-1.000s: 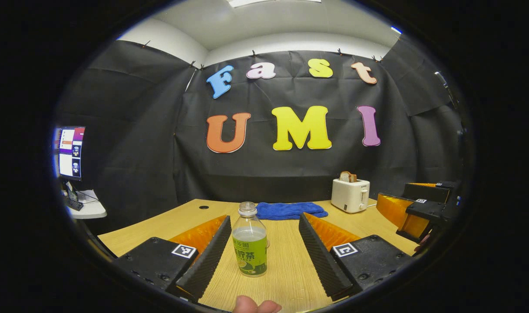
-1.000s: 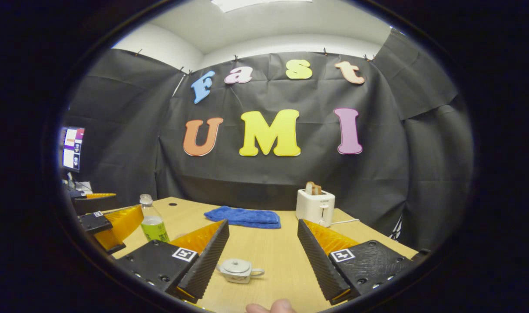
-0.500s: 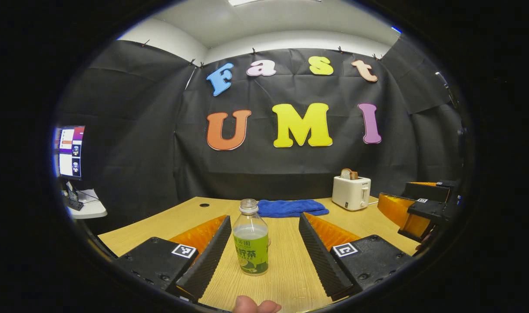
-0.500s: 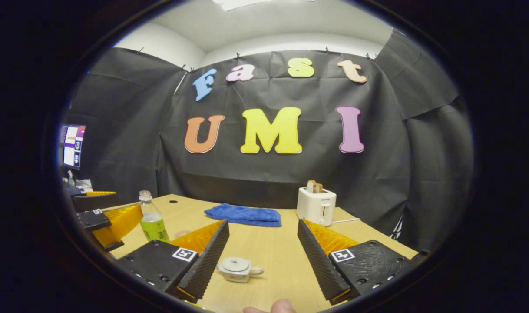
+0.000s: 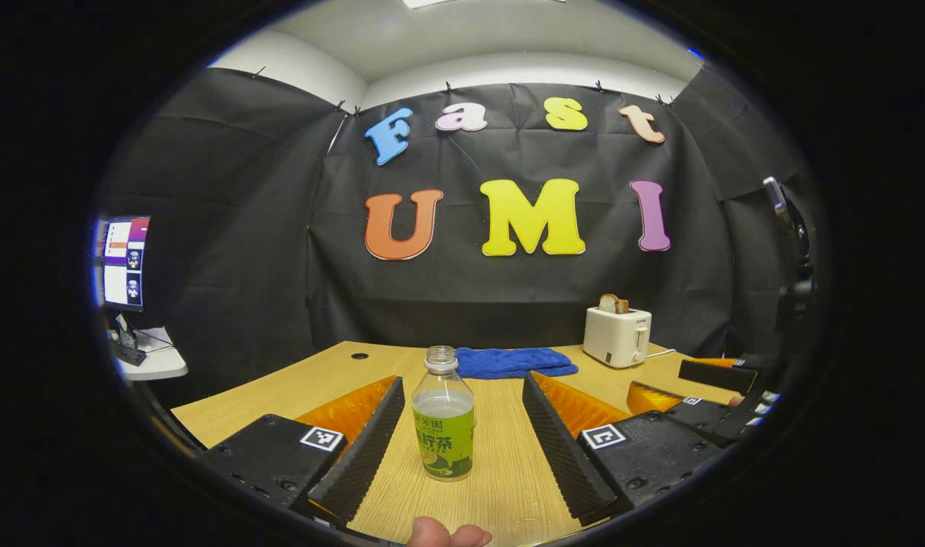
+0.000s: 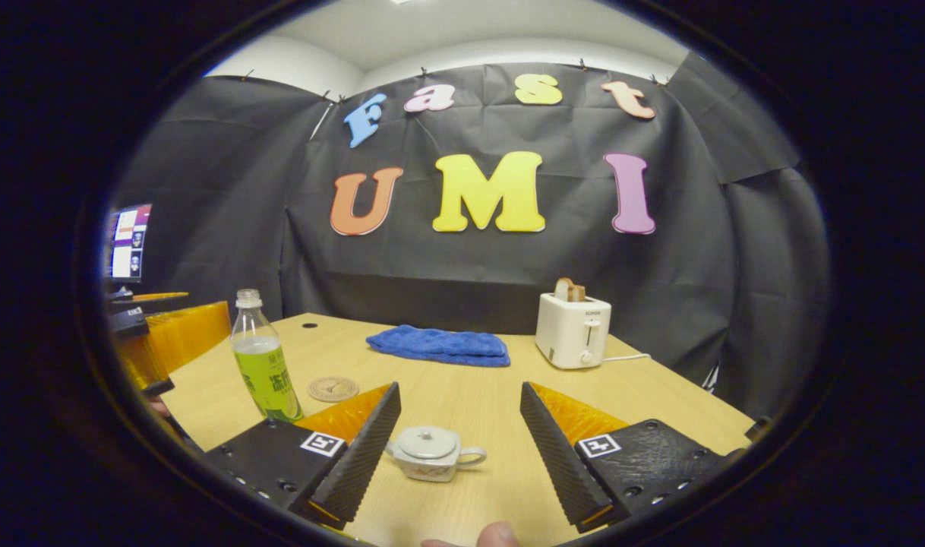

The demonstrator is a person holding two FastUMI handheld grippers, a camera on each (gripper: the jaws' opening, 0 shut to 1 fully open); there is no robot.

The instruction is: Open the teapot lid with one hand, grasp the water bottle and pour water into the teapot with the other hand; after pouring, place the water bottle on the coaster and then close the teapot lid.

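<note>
A clear water bottle (image 5: 443, 416) with a green label stands upright on the wooden table (image 5: 310, 384), between the fingers of my left gripper (image 5: 462, 380). That gripper is open and touches nothing. In the right gripper view the same bottle (image 6: 263, 368) stands at the left, and a round coaster (image 6: 333, 389) lies just right of it. A small white teapot (image 6: 432, 453) with its lid on sits between the spread fingers of my right gripper (image 6: 460, 391), which is open. My left gripper (image 6: 166, 327) shows at the far left.
A blue towel (image 6: 440, 346) lies at the back of the table, with a white toaster (image 6: 572, 330) holding bread to its right. My right gripper (image 5: 660, 391) shows low at the right edge of the left gripper view. A monitor (image 5: 124, 262) stands far left.
My right gripper has dropped and moved in toward the teapot, which now looks larger; the coaster has come into sight. The left gripper has barely shifted around the bottle.
</note>
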